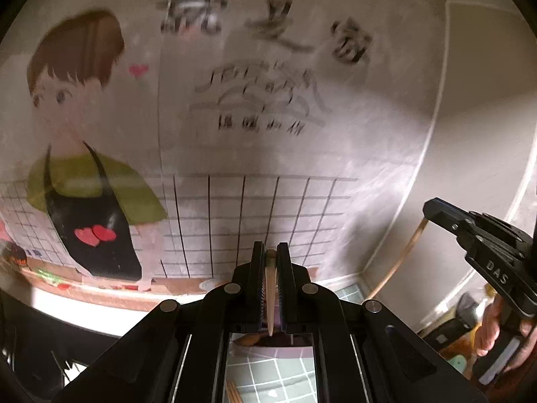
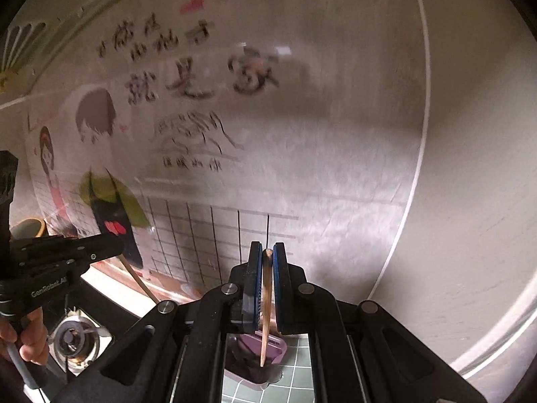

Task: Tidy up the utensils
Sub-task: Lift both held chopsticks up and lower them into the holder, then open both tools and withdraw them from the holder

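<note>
My left gripper [image 1: 270, 255] is shut on a wooden chopstick [image 1: 270, 288] that runs down between the jaws toward the counter. My right gripper [image 2: 267, 254] is shut on another wooden chopstick [image 2: 265, 305]; its lower tip hangs over a purple utensil holder [image 2: 255, 352] on the green tiled counter. In the left wrist view the right gripper [image 1: 433, 210] shows at the right with its chopstick [image 1: 399, 258] hanging below. In the right wrist view the left gripper [image 2: 110, 247] shows at the left with its chopstick [image 2: 139, 278].
A wall sticker with a cartoon figure [image 1: 90, 181] and writing fills the background. A gas stove burner [image 2: 75, 337] lies at the lower left. More chopsticks [image 1: 233, 393] lie on the green tiled counter [image 1: 288, 379]. Bottles [image 1: 463, 315] stand at the right.
</note>
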`<state>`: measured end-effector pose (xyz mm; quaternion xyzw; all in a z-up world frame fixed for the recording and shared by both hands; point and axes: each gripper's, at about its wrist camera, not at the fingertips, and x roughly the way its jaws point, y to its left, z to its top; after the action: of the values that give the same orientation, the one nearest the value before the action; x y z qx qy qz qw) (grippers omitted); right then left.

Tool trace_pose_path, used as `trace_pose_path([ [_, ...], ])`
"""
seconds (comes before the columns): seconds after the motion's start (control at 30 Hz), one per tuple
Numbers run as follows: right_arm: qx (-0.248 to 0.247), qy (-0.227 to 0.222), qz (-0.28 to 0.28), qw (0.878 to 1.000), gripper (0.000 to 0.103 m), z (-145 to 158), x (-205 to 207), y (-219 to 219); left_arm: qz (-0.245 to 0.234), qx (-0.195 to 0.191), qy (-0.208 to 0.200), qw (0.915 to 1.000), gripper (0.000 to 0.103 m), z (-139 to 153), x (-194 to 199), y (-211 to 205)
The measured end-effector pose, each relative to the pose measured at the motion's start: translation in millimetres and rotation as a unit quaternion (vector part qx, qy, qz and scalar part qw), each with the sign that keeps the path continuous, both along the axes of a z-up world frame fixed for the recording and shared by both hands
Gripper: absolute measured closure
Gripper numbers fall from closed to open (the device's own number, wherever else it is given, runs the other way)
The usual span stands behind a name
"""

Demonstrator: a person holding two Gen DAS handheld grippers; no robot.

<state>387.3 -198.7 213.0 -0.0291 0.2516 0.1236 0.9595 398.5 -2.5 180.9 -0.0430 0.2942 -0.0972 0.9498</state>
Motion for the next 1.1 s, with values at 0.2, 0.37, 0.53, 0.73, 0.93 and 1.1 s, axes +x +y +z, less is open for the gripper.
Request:
trace_pose_path([
  [0.2,0.013,0.034,0.007,0.999,0.097,-40.9,22.6,0.6,0.003,0.001,0.031,0.9995,0.096,-34.0,27.0,-3.1],
  [0.37,0.011,0.071,0.012,0.997,0.097,-77.3,37.2,4.3,0.003,-0.002,0.053,0.9986,0.096,-57.3,40.2,-6.1],
  [0.53,0.007,0.091,0.014,0.996,0.097,-100.3,42.8,7.0,-0.004,-0.016,0.071,0.9973,0.095,-74.0,47.1,-7.3],
  [0.73,0.005,0.117,0.007,0.993,0.095,-117.6,46.3,0.7,-0.010,-0.042,0.086,0.9954,0.088,-84.4,48.0,-4.1],
  [0.93,-0.019,0.097,-0.006,0.995,0.080,-114.4,31.4,-5.9,-0.025,-0.069,0.044,0.9963,0.079,-62.3,27.2,-1.3],
  [1.1,-0.064,0.037,-0.034,0.997,0.060,-91.3,3.9,-4.9,-0.022,-0.075,0.013,0.9969,0.076,-36.3,5.9,2.7],
])
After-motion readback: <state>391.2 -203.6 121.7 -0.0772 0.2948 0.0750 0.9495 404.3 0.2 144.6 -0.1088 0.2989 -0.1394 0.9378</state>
